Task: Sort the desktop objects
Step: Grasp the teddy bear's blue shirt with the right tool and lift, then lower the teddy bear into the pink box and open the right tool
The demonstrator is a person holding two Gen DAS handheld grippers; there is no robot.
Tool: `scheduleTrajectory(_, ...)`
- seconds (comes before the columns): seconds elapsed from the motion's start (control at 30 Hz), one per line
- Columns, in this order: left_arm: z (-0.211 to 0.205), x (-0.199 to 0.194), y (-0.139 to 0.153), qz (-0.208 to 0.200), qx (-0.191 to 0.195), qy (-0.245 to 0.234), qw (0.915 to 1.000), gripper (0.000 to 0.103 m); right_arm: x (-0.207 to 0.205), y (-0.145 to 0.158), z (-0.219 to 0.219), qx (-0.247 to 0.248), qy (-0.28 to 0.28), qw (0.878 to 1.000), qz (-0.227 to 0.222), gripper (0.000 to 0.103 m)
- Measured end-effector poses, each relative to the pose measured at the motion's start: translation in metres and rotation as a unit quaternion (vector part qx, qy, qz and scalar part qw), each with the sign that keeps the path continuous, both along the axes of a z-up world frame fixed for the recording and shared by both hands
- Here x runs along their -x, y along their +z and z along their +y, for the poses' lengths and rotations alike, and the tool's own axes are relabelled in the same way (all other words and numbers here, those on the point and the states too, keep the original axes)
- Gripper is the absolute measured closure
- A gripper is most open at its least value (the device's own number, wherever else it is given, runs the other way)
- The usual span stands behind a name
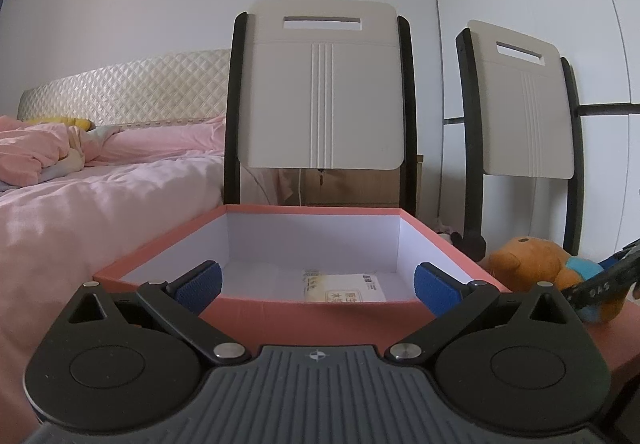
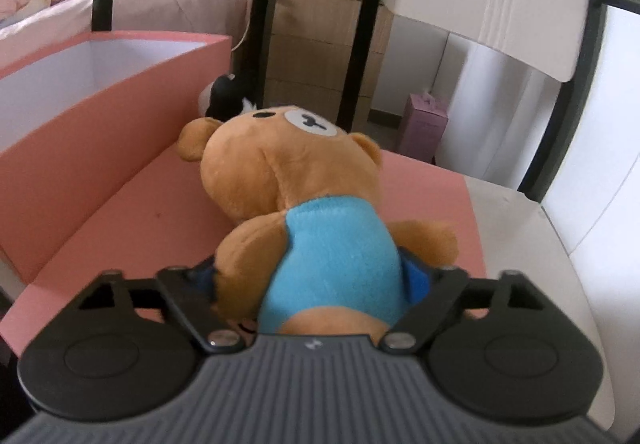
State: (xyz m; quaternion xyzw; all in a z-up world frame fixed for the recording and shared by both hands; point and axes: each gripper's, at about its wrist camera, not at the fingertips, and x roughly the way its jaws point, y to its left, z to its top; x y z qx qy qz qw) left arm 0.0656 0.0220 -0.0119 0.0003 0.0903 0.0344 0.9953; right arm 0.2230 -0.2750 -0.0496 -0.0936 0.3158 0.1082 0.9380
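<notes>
The right gripper (image 2: 316, 280) squeezes the bear (image 2: 304, 204) to lift it into the box (image 1: 440, 240) on the left, where the left gripper (image 1: 318, 284) waits wide open.

The black arm of the right gripper (image 1: 600, 290), seen at the edge of the left wrist view, bears white digits that seem to read "945" upside down. The pale printed paper packet (image 1: 342, 286) inside the salmon-pink cardboard box (image 1: 160, 256) carries Chinese characters too small to read.
</notes>
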Motion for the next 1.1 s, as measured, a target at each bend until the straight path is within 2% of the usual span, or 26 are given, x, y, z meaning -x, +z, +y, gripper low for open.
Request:
scheduleTrajectory(0.03, 0.0, 0.0, 0.0, 0.0, 0.0, 0.0, 1.0, 0.0, 0.001, 0.003, -0.002, -0.008, -0.002, 1.0, -0.001, 0.033)
scheduleTrajectory(0.13, -0.001, 0.001, 0.001, -0.002, -0.001, -0.001, 1.0, 0.0, 0.006, 0.009, -0.004, -0.026, -0.008, 1.0, -0.007, 0.037)
scheduleTrajectory(0.47, -0.003, 0.004, 0.005, -0.009, -0.004, 0.0, 1.0, 0.0, 0.024, 0.04, -0.001, -0.06, -0.03, 0.995, -0.069, 0.036)
scheduleTrajectory(0.6, -0.003, 0.003, 0.005, -0.008, -0.009, 0.001, 0.9999, 0.0, 0.029, 0.054, 0.01, -0.071, -0.019, 0.993, -0.095, 0.036)
scheduleTrajectory(0.87, 0.002, 0.004, 0.011, -0.014, -0.017, 0.008, 0.9997, 0.0, 0.012, 0.089, 0.06, -0.098, 0.047, 0.987, -0.121, 0.034)
scheduleTrajectory(0.97, 0.007, 0.009, 0.015, -0.026, -0.015, 0.007, 0.9995, 0.0, -0.006, 0.099, 0.093, -0.083, 0.089, 0.986, -0.117, 0.033)
scheduleTrajectory(1.1, 0.018, 0.006, 0.015, -0.018, -0.009, 0.005, 0.9998, 0.0, -0.035, 0.105, 0.147, -0.035, 0.149, 0.984, -0.085, 0.033)
